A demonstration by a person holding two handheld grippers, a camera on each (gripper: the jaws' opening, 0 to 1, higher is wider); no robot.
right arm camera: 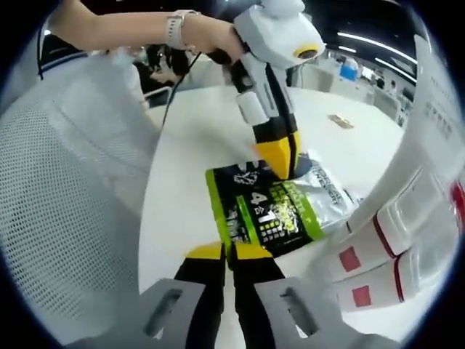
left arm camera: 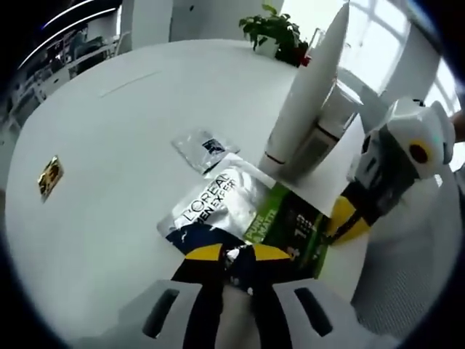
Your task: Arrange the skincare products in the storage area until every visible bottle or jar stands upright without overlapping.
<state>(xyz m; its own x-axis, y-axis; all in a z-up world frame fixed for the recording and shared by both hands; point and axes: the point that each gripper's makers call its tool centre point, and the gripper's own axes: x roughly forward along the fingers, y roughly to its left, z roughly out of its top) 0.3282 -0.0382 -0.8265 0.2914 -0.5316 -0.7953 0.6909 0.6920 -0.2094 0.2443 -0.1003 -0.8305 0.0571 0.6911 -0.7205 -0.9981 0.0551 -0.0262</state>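
Note:
A flat L'Oreal Men Expert pouch [left arm camera: 240, 207], silver at one end and green and black at the other, lies on the white table [left arm camera: 123, 123]. My left gripper [left arm camera: 238, 254] is shut on its silver end. My right gripper [left arm camera: 347, 219] comes in from the right and pinches the green end. In the right gripper view the pouch [right arm camera: 275, 214] stretches between my right gripper [right arm camera: 231, 253], shut on its near edge, and my left gripper [right arm camera: 283, 163] at its far edge. White tubes with red bands [left arm camera: 301, 109] stand just beyond the pouch and appear again, as white tubes [right arm camera: 396, 243], at the right.
A small clear sachet [left arm camera: 205, 147] lies past the pouch, and a small gold item [left arm camera: 49, 177] lies far left. A potted plant [left arm camera: 276, 33] stands at the table's far edge. A white mesh chair [right arm camera: 65, 203] is beside the table. A person's arm with a watch [right arm camera: 174, 29] holds the left gripper.

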